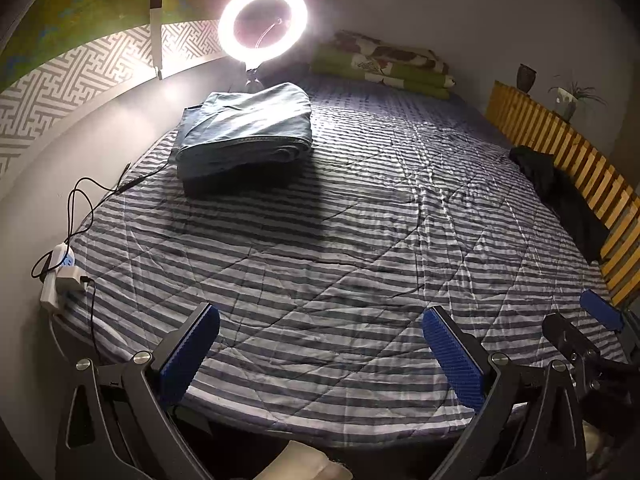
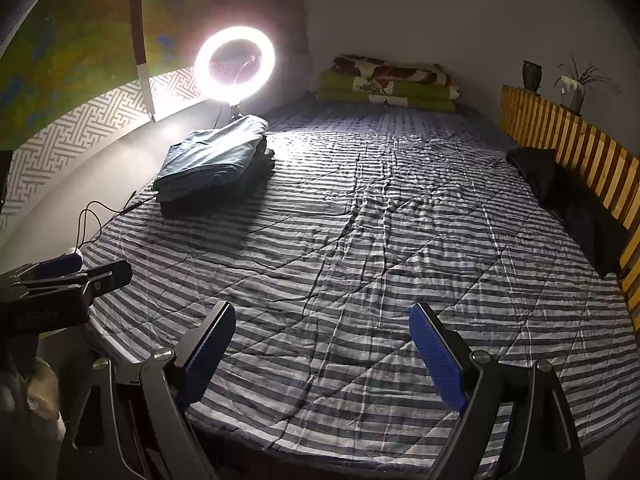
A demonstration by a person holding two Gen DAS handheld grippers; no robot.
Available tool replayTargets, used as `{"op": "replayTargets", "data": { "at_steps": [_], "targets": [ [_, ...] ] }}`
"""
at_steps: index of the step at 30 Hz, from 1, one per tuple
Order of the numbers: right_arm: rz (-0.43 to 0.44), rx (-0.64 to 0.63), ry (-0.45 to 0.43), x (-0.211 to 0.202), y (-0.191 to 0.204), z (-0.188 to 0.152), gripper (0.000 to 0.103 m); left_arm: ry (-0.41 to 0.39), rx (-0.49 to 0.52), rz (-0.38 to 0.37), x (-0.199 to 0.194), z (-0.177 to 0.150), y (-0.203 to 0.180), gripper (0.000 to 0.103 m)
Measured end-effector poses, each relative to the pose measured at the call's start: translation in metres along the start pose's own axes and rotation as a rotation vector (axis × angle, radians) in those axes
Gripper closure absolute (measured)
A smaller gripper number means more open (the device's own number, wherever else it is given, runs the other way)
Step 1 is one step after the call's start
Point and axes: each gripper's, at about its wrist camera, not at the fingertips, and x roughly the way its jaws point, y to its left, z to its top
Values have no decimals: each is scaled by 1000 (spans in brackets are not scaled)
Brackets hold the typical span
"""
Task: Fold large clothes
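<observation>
**Both grippers open above the near edge of the bed; folded jeans at upper left**

Left gripper (image 1: 320, 350): seen at the bottom of the left wrist view. Its two fingers are spread wide, blue pads (image 1: 452, 356) facing each other, with only striped quilt (image 1: 360, 240) showing between them. Nothing is pinched.

Right gripper (image 2: 322, 350): seen at the bottom of the right wrist view. Its fingers are likewise spread wide and hold nothing. In the left wrist view this gripper also appears at the lower right edge of the frame.

Task item: the jeans (image 1: 244, 132) lie folded in a stack on the quilt, in the upper left of both frames, well apart from both grippers. A darker layer shows beneath the denim; whether it is a second garment or shadow cannot be told.

Surroundings:
- A lit ring light (image 1: 263, 22) stands just behind the jeans, near the top of the frame.
- A folded blanket (image 1: 384, 62) lies at the far end of the bed, upper centre.
- A dark garment (image 2: 568, 196) lies along the right side, against a slatted wooden panel (image 2: 580, 140).
- A vase (image 2: 532, 75) and a potted plant (image 2: 574, 84) stand on top of that panel, upper right.
- A power strip (image 1: 60, 280) with black cables sits at the left edge of the bed.
</observation>
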Motion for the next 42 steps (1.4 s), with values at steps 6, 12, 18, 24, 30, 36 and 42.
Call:
{"op": "replayTargets", "data": {
  "at_steps": [6, 12, 18, 24, 30, 36, 42],
  "targets": [
    [1, 6, 3, 1, 0, 0, 17, 3, -4, 4, 1, -1, -1, 0],
    [7, 9, 9, 2, 0, 0, 17, 3, -11, 8, 2, -1, -1, 0],
    [9, 14, 12, 3, -1, -1, 17, 6, -11, 9, 3, -1, -1, 0],
    [11, 24, 16, 5, -3, -3, 17, 6, -14, 8, 3, -1, 0, 0],
    [12, 23, 13, 5, -4, -3, 17, 8, -12, 7, 4, -1, 0, 0],
    [11, 25, 18, 5, -4, -3, 17, 11, -10, 5, 6, -2, -1, 0],
    [12, 25, 21, 6, -3, -3, 17, 11, -11, 5, 6, -2, -1, 0]
  ]
}}
